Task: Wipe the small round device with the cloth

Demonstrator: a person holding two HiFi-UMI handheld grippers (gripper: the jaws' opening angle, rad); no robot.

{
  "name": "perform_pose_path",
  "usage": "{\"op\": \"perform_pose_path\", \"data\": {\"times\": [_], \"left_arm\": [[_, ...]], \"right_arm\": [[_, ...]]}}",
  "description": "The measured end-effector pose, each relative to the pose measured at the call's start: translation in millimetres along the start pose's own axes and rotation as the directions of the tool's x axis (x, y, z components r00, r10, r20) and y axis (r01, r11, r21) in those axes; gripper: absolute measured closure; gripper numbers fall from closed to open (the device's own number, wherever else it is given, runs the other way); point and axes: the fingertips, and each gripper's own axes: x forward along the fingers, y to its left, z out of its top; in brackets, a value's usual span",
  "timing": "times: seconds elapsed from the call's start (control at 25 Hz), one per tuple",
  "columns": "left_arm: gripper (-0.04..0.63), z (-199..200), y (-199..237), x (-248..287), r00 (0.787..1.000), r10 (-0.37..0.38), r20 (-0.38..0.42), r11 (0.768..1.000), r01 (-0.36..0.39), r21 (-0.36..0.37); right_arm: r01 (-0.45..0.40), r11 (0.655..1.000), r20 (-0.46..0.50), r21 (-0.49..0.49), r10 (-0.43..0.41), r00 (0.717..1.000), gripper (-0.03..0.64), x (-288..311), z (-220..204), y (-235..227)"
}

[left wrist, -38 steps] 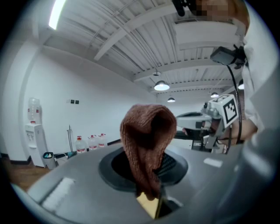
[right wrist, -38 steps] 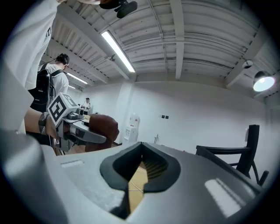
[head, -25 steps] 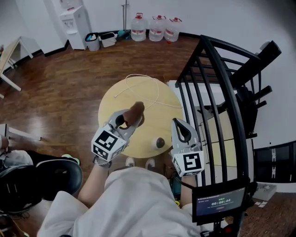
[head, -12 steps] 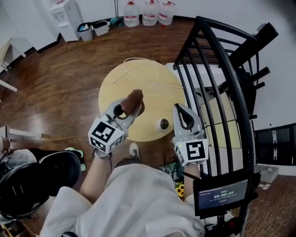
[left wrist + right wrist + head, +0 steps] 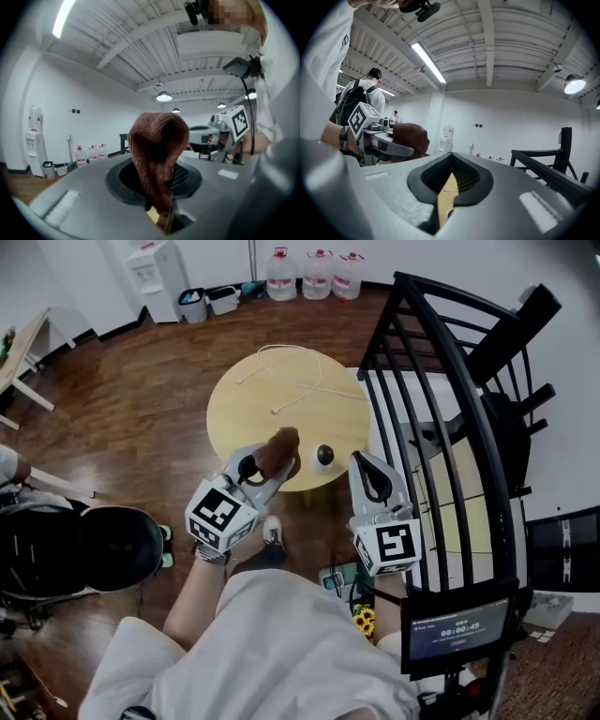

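The small round device (image 5: 324, 457), dark on a pale base, stands near the front edge of the round wooden table (image 5: 253, 409). My left gripper (image 5: 274, 469) is shut on a brown knitted cloth (image 5: 279, 449), which bulges up out of its jaws just left of the device. In the left gripper view the cloth (image 5: 157, 145) stands upright from the closed left gripper (image 5: 161, 213). My right gripper (image 5: 361, 463) is shut and holds nothing, just right of the device, off the table's rim. The right gripper view shows the closed right gripper (image 5: 449, 180), with the cloth (image 5: 411, 138) at its left.
A white cable (image 5: 298, 382) loops over the far half of the table. A black metal railing (image 5: 450, 381) stands close on the right. A black chair (image 5: 103, 549) is at the left, and water jugs (image 5: 319, 273) and a dispenser (image 5: 155, 277) line the far wall.
Both grippers have drawn back from over the table towards its front edge, the cloth still clamped. The device, earlier nearer me than the gripper tips, now lies between them.
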Motion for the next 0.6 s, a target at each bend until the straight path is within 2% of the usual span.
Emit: {"op": "perform_pose_path", "data": {"times": [0.12, 0.32, 0.44, 0.6], "left_arm": [[0.508, -9, -41, -14, 1.000, -0.008, -0.013, 1.000, 0.008, -0.007], [0.511, -16, -82, -36, 0.999, 0.040, -0.035, 0.997, -0.042, -0.060], [0.511, -16, -100, -48, 0.996, 0.066, -0.054, 0.996, -0.069, -0.062], [0.510, -13, -114, -63, 0.996, 0.084, -0.038, 0.994, -0.087, -0.074]], "right_arm": [[-0.009, 1.000, 0.005, 0.001, 0.009, 1.000, 0.612, -37, -4, 12], [-0.016, 0.999, 0.004, -0.043, 0.017, 1.000, 0.612, -91, 1, 25], [0.008, 1.000, -0.012, -0.010, -0.008, 1.000, 0.612, -118, -3, 26], [0.010, 0.999, -0.017, 0.038, -0.010, 1.000, 0.614, -138, -9, 38]]}}
